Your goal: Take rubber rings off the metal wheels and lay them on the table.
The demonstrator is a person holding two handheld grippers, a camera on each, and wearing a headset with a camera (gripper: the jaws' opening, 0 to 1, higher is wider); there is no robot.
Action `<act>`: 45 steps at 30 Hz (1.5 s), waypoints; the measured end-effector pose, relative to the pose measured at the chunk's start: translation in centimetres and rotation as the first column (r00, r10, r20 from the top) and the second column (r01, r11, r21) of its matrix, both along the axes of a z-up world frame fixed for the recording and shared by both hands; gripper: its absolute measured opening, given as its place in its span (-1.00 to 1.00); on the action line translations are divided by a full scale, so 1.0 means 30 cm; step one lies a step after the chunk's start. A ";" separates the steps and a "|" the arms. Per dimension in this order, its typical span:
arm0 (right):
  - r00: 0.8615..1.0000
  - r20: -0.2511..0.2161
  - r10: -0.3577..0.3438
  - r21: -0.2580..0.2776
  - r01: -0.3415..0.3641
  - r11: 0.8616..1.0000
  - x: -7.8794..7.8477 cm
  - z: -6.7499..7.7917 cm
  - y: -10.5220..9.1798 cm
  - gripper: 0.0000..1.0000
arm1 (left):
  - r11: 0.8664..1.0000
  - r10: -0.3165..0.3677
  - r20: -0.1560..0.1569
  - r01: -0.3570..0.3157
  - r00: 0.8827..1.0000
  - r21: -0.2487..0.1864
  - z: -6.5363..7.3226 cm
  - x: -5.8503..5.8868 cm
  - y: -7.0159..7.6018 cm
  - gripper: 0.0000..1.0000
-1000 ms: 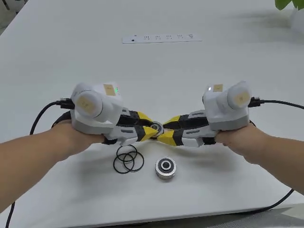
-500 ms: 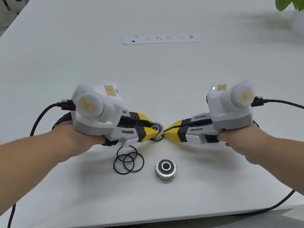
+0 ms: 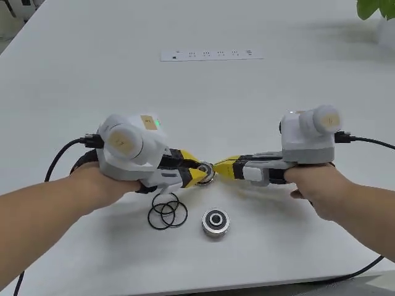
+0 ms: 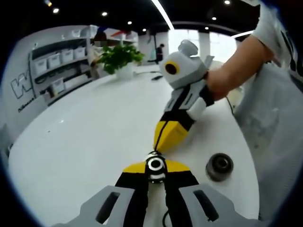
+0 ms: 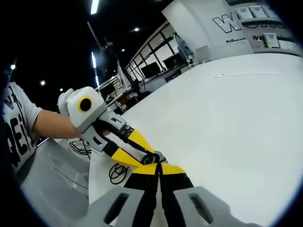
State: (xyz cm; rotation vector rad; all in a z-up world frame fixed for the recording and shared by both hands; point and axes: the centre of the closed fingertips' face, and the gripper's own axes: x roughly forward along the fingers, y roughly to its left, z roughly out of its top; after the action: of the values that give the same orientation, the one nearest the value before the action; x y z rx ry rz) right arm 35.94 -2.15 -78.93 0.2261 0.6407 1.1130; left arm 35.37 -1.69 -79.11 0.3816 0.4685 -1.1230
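Plant (image 3: 372, 6) cropped at top corner, held wheel (image 3: 205, 171) partly hidden

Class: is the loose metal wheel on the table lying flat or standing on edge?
Lying flat: the metal wheel rests on the table, round face and dark hub facing up, beside the rubber rings.

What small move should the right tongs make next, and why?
Probably draw the right tongs away from the small silver metal wheel to strip it: the left tongs clamp that wheel, the right pair look shut at its rim, and thin black rubber rings already lie on the white table.
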 end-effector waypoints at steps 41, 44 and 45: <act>0.995 -0.003 0.096 0.122 -0.095 0.988 -0.069 0.136 0.076 -1.00 | 0.993 -0.028 0.043 0.033 0.999 -0.114 0.154 -0.085 0.106 -0.28; 0.990 -0.021 0.141 0.120 -0.137 0.983 -0.106 0.126 0.106 -1.00 | 0.992 -0.021 0.039 0.026 0.999 -0.122 0.165 -0.109 0.140 -0.23; 0.988 -0.027 0.153 0.120 -0.149 0.982 -0.116 0.121 0.113 -1.00 | 0.992 -0.020 0.036 0.024 0.999 -0.127 0.168 -0.121 0.152 -0.21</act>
State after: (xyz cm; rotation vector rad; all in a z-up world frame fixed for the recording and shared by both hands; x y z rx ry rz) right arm 32.47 1.25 -75.30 0.3032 0.6335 1.2967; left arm 31.74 2.87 -74.07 0.2944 0.3612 -1.1593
